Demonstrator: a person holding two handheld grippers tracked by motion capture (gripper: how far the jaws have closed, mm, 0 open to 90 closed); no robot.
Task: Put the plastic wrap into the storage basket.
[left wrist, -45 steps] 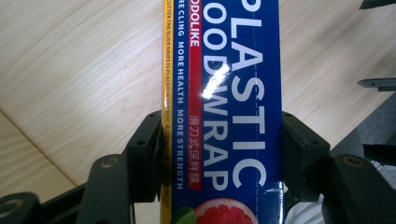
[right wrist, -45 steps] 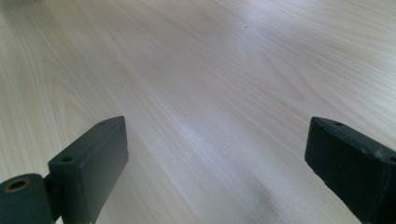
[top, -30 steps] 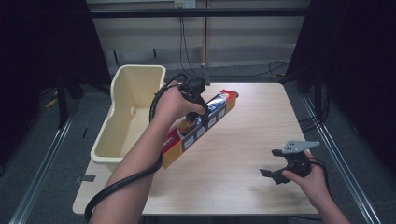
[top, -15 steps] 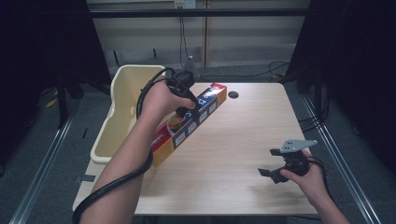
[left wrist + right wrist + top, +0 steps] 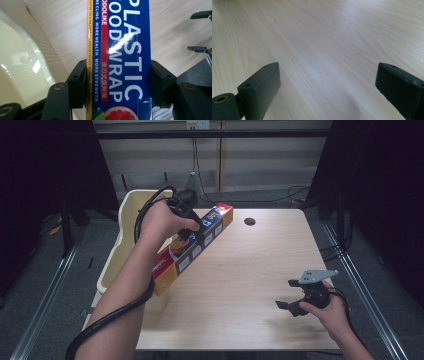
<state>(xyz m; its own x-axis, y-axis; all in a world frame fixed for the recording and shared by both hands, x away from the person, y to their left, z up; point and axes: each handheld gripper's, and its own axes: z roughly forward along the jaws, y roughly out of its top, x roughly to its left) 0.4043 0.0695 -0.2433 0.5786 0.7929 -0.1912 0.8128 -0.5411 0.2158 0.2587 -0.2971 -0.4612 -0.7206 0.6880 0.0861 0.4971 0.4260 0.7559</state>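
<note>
Left tool (image 5: 192, 234) pinching plastic wrap box (image 5: 192, 247) across its width, box slanting diagonally over counter (image 5: 240, 270), far end pointing away; right tool (image 5: 290, 306) hovering, spread.

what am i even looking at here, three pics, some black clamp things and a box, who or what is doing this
There is no robot here. A person holds a hand-held claw in each hand at a wooden table. The wide picture comes from a camera above the person, looking forward and down. The other two come from small cameras riding on each claw, looking out between its two black jaws.

The left claw is shut on a long plastic wrap box, gripping it across its width, beside a cream plastic tub at the table's left edge. The right claw is open and holds nothing; its camera looks at bare wood. The dark round spot near the far edge looks like a hole.
</note>
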